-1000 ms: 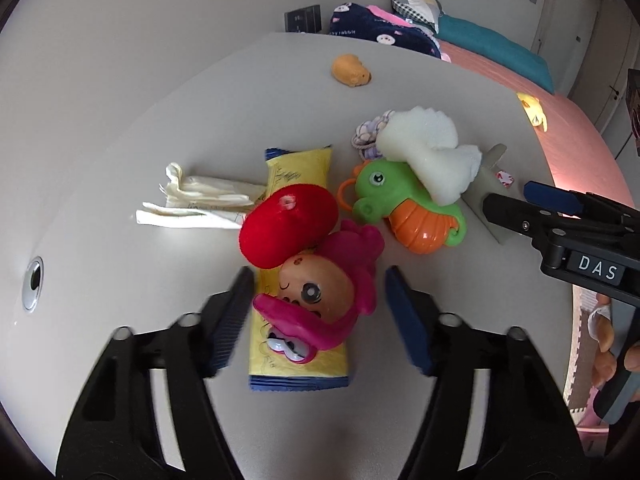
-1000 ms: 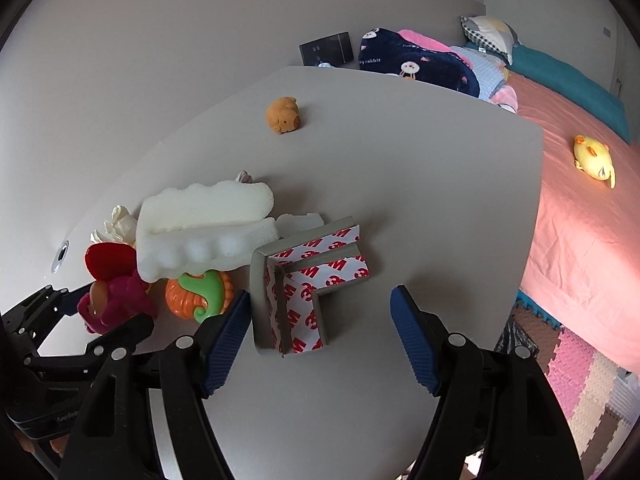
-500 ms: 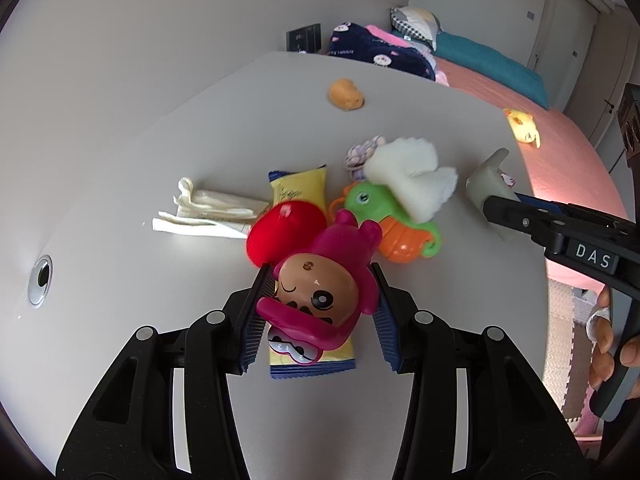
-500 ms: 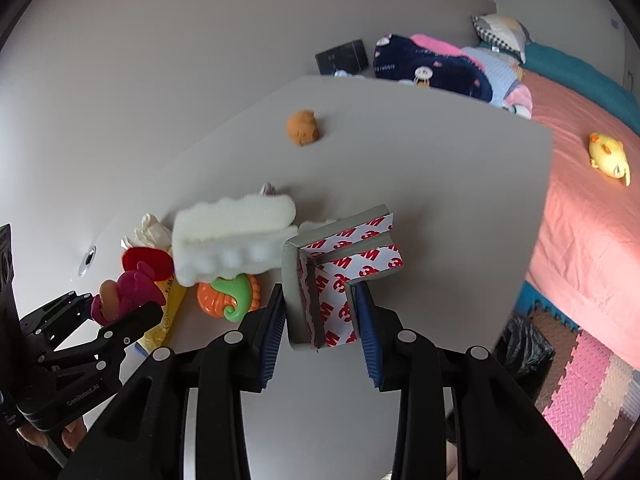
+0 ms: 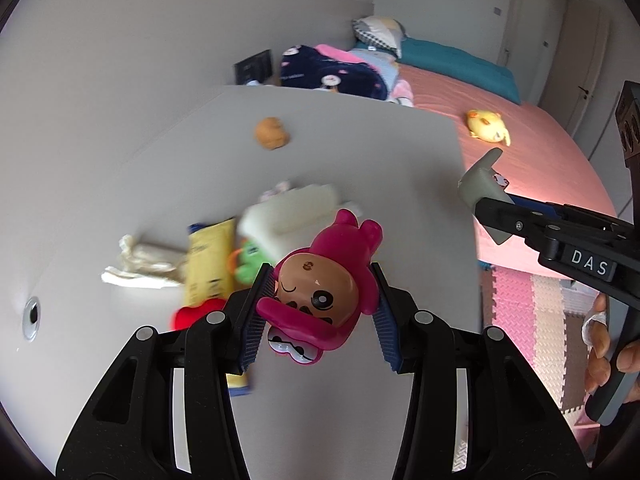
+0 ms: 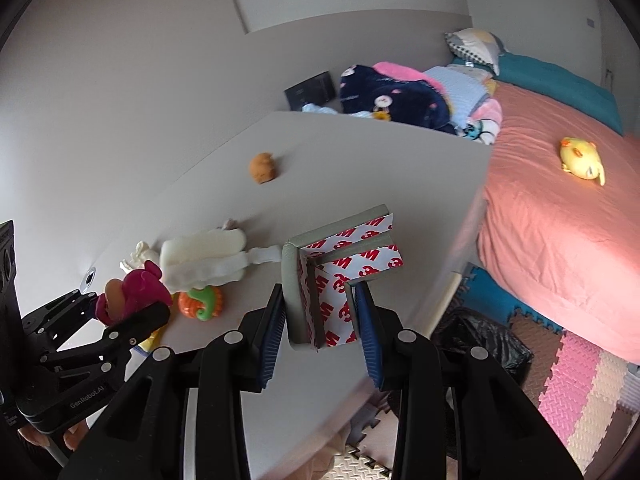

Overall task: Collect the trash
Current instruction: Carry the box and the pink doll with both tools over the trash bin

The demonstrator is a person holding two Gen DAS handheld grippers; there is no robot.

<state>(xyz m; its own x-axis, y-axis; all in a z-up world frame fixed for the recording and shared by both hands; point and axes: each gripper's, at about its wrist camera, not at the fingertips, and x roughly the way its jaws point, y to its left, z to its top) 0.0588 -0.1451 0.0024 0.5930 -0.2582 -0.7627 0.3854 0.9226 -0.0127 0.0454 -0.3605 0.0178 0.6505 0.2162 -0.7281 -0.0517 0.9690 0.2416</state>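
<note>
My left gripper (image 5: 318, 316) is shut on a magenta doll toy (image 5: 324, 292) and holds it above the white table (image 5: 360, 140). My right gripper (image 6: 320, 320) is shut on a grey foam corner guard (image 6: 340, 276) with red-and-white backing paper, lifted off the table. In the left wrist view the right gripper (image 5: 492, 210) shows at the right with the corner guard (image 5: 478, 184) in it. Left on the table are a yellow snack wrapper (image 5: 210, 260), crumpled white paper (image 5: 140, 266), a white foam piece (image 6: 204, 260), a green-orange toy (image 6: 202, 302) and a red ball (image 5: 192, 314).
A small orange plush (image 6: 262, 168) sits far back on the table. A black trash bag (image 6: 480, 340) lies on the floor beside the table's right edge. A pink bed (image 6: 560, 220) with a yellow toy (image 6: 582, 158) lies to the right. Foam mats (image 6: 580, 392) cover the floor.
Both grippers closed on their objects, the left on the doll and the right on the corner guard, then lifted them up off the table.
</note>
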